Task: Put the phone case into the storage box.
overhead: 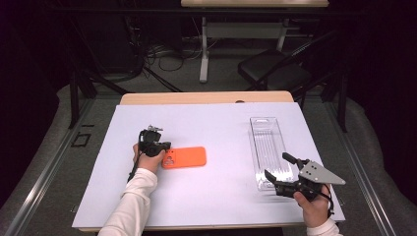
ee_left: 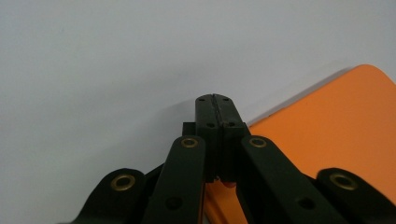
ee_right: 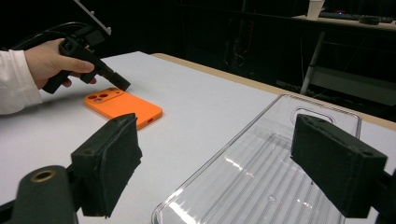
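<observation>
An orange phone case [overhead: 186, 157] lies flat on the white mat, camera cutout toward my left hand. My left gripper [overhead: 166, 146] is shut, its tips [ee_left: 215, 99] at the case's [ee_left: 336, 135] left end, just off its edge, with nothing clamped between them. In the right gripper view the left gripper [ee_right: 122, 85] points down beside the case [ee_right: 122, 108]. A clear plastic tray [overhead: 267, 142] lies lengthwise at the right. My right gripper [overhead: 278, 166] stands wide open at the tray's near end, and the tray [ee_right: 261, 177] sits between and beyond its pads [ee_right: 109, 163].
The white mat [overhead: 211, 123] covers a wooden table whose far edge [overhead: 206, 97] shows. Beyond it are a black chair [overhead: 273, 69], a desk leg [overhead: 203, 54] and cables on the floor. The mat's near edge runs just behind my hands.
</observation>
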